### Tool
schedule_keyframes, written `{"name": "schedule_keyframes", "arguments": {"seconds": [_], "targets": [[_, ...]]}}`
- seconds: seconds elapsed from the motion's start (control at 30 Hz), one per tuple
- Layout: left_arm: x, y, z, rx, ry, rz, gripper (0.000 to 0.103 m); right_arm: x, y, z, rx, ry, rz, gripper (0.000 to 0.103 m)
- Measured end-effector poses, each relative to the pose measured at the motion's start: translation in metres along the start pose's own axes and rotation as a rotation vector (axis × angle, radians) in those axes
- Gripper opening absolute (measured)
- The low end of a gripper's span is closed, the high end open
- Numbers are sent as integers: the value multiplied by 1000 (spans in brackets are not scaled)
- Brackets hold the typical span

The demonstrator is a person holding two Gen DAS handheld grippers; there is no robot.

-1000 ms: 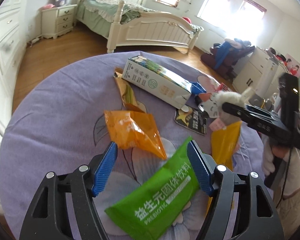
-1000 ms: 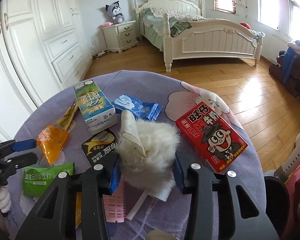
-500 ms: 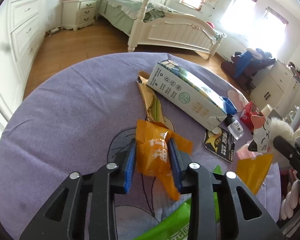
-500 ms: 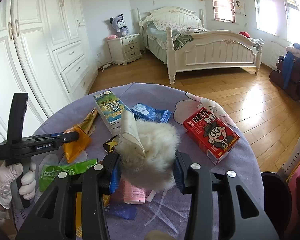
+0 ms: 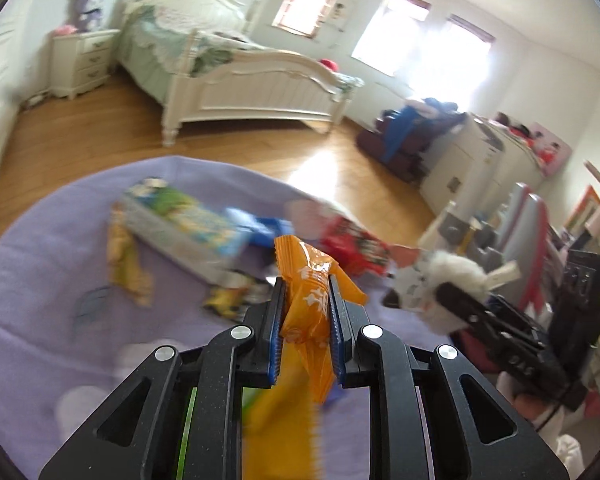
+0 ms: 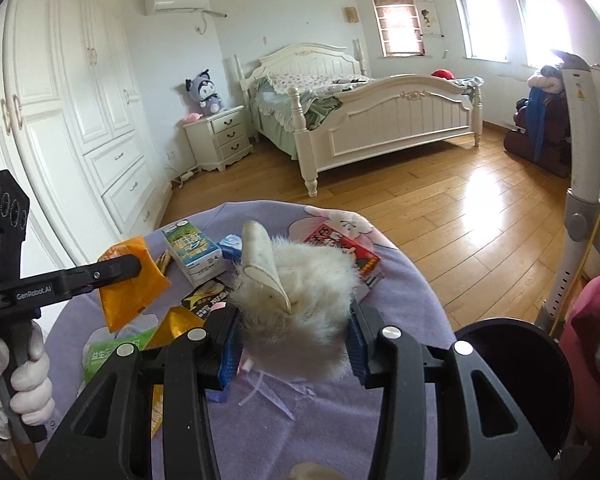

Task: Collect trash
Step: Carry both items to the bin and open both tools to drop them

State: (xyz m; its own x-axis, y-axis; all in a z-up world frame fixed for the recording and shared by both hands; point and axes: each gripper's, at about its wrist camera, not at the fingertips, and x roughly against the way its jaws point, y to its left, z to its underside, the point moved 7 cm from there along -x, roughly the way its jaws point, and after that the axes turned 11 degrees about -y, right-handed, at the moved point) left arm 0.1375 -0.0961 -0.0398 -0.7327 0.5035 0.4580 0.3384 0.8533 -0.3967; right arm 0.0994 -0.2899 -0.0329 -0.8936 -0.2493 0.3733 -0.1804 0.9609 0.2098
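My left gripper [image 5: 305,328] is shut on an orange snack wrapper [image 5: 310,300] and holds it above the round purple table [image 5: 40,280]; the wrapper also shows in the right wrist view [image 6: 134,284]. My right gripper [image 6: 292,344] is shut on a white furry plush toy [image 6: 296,300], held above the table's right side; the toy also shows in the left wrist view [image 5: 440,280]. On the table lie a green-and-white carton [image 6: 192,252], a red box [image 6: 356,252], a blue packet [image 6: 232,244], a green packet [image 6: 108,354], a black packet [image 6: 204,300] and a yellow wrapper [image 6: 176,324].
A black round bin [image 6: 512,364] stands below the table's right edge. A white bed [image 6: 364,120], a nightstand [image 6: 220,140] and wardrobes [image 6: 80,120] stand beyond on the wooden floor. Cabinets and clutter [image 5: 500,168] are to the right.
My left gripper closed on the orange wrapper and lifted it off the table, swinging to the right. My right gripper rose with the plush toy still in it.
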Motion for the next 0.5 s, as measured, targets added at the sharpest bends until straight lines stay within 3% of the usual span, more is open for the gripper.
{"name": "schedule_keyframes", "arguments": {"seconds": [0.27, 0.5], "targets": [[-64, -117, 47, -51, 104, 173, 20, 37, -61, 13, 79, -55, 287, 42], [-106, -183, 86, -136, 168, 240, 21, 61, -126, 44, 104, -5, 496, 42]]}}
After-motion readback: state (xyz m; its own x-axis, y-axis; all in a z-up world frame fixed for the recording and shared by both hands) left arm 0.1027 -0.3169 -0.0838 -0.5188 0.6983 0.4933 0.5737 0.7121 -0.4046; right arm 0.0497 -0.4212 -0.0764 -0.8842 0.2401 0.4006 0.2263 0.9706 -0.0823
